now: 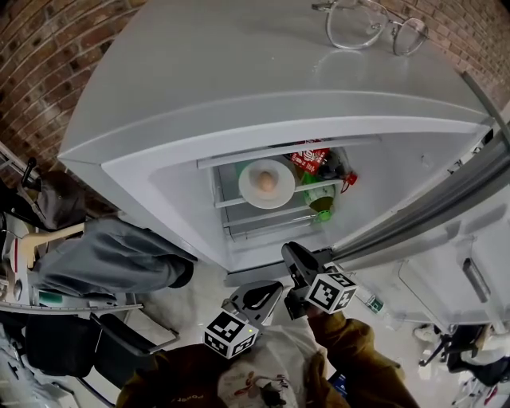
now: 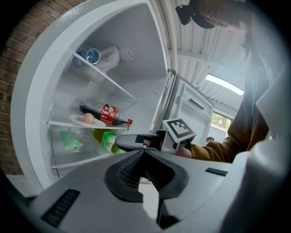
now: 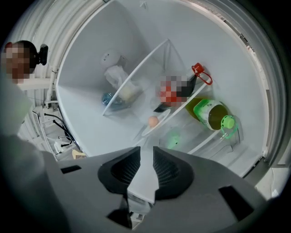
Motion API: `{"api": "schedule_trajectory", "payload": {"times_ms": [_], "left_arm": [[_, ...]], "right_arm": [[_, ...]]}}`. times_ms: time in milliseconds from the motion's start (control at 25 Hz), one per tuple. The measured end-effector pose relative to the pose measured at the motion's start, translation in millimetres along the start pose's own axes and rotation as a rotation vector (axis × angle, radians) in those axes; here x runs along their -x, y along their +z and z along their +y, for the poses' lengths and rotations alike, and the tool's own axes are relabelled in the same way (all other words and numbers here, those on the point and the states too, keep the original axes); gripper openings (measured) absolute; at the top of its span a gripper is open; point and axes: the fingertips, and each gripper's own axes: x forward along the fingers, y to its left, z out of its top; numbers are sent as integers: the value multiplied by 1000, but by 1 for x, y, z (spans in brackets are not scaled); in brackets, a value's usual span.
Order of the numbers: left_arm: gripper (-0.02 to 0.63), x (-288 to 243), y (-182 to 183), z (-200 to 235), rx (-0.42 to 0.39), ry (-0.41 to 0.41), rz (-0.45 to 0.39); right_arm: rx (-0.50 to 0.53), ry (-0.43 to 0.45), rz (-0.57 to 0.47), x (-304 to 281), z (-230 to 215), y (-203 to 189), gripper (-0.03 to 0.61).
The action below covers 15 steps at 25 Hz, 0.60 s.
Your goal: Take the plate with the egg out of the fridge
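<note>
Fridge [image 1: 239, 72]: stands against a brick wall [image 1: 40, 48], with its door [image 1: 446, 199] swung open to the right.
Fridge top: a pair of glasses [image 1: 356, 24] lies near the back right corner.
Plate [image 1: 249, 179]: white, flat on the middle shelf inside the fridge, near the shelf's front edge.
Egg [image 1: 267, 182]: one, pale brown, at the middle of the plate.
Dark bottle [image 1: 317, 158]: red label, lying on its side on the same fridge shelf, just behind the plate and to its right.
Green bottle [image 1: 320, 199]: lying on its side on the fridge level below the plate.
Left gripper [image 2: 144, 154]: outside the fridge, low in front of the opening. Its jaw tips are pressed together with nothing between them.
Right gripper [image 3: 147, 152]: in front of the fridge opening, ahead of the left gripper and aimed at the shelf with the plate. Its jaws stand a narrow gap apart and hold nothing. It is well clear of the plate.
Person: brown sleeves show behind both grippers, below the fridge in the head view.
</note>
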Motion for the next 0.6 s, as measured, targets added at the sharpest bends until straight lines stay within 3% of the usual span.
{"api": "schedule_trajectory", "payload": {"times_ms": [600], "left_arm": [[8, 0, 1, 8, 16, 24, -7]], "right_arm": [[-22, -10, 0, -19, -13, 11, 71]]}}
